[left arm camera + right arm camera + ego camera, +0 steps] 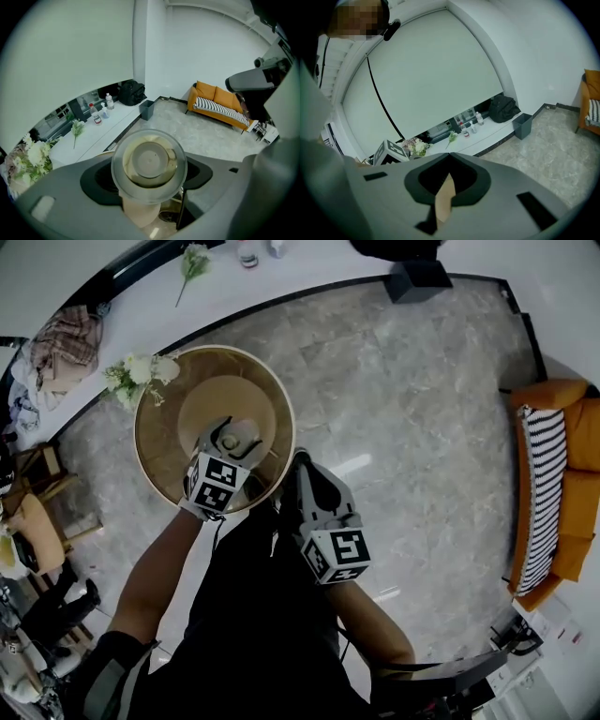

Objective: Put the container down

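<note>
Left fingers (138, 216) pinch the container (149, 161), a clear round one seen end-on in the left gripper view, with one tan pad showing under its rim and the other side hidden behind the glass. The grip looks to be across the body, not the rim, which should keep it from tipping while carried. In the head view the left gripper (230, 451) holds the container over the inner disc of the round tan table (150, 460), roughly centred, so a straight lowering looks like the remaining move. I can't tell whether its base touches the table yet (the top-down view gives no read on height), so I judge the put-down as not yet done. Right fingers (444, 202) are pressed together with nothing between them. The right gripper (446, 187) sits off the table's near edge, close to the person's body, apparently parked out of the way since one gripper carries this load. White flowers (141, 371) lie at the table's far-left rim, apart from the drop spot, so no clash is likely. Beyond are a grey stone floor (403, 381), a white ledge (101, 129) with bottles and a single stem, and an orange sofa (562, 484) well clear. Main risk: spreading the fingers before the base is seated, since the glass could tip or roll.
</note>
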Demonstrator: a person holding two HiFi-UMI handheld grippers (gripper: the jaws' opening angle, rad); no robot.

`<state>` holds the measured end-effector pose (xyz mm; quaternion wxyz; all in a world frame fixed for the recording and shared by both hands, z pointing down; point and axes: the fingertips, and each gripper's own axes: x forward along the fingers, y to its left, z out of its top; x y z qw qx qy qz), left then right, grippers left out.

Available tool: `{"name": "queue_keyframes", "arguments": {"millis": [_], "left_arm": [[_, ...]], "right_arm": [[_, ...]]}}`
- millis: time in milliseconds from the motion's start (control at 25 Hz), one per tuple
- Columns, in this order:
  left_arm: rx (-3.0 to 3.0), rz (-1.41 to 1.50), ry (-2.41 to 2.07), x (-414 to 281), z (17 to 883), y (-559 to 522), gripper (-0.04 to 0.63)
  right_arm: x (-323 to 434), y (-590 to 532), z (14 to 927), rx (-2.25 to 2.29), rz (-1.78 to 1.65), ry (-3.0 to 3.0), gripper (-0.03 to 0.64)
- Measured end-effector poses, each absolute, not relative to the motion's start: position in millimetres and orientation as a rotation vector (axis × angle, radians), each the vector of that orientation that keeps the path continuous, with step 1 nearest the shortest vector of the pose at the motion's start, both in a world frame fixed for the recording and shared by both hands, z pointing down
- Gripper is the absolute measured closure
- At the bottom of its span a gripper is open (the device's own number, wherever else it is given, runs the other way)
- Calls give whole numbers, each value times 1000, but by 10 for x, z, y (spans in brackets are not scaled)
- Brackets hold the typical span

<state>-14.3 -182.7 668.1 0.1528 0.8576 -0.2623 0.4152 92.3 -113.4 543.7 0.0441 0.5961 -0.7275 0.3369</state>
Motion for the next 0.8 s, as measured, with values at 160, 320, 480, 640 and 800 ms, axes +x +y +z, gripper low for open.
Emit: {"name": "queue_keyframes", "arguments": {"millis": [160, 320, 480, 640, 800], "left_arm": [[2422, 1192, -769, -63, 6986, -1951, 255], [2396, 1196, -793, -4, 7196, -2057, 255], [2375, 1218, -801, 46, 7402, -2168, 255], [2353, 1234, -811, 98, 7616, -2283, 255], [2333, 1259, -817, 138, 7871, -2402, 255]], "right_arm": [[1089, -1214, 5622, 1807, 1067, -2200, 609], [1170, -1269, 5791, 1779, 1108, -2185, 609], [1187, -1317, 5944, 1733, 1158, -2174, 609], [1212, -1362, 6067, 1692, 1184, -2163, 609], [1245, -1407, 6211, 1664, 1207, -2140, 609]]}}
